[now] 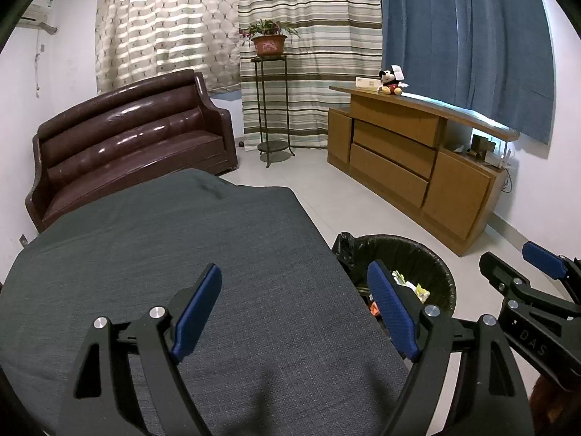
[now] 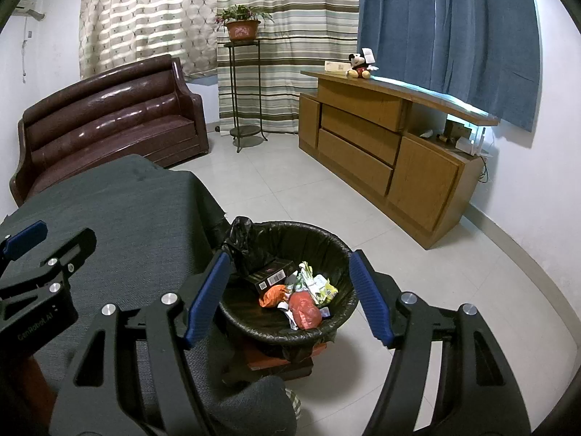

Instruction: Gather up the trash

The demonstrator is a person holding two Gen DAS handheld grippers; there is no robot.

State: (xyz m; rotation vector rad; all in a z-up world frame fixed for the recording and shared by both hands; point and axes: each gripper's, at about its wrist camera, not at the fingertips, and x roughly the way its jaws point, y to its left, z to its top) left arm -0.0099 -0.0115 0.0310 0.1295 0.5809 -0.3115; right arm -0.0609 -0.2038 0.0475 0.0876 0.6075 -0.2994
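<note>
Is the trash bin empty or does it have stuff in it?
It has stuff in it. The trash bin holds a dark box, crumpled wrappers and a red lump.

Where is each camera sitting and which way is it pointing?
Left wrist: on the left claw, tilted down over the grey cloth; its own open fingers and the right claw show.
Right wrist: on the right claw, tilted down over the trash bin; the left claw shows.
Both share the bin, sofa and cabinet.
</note>
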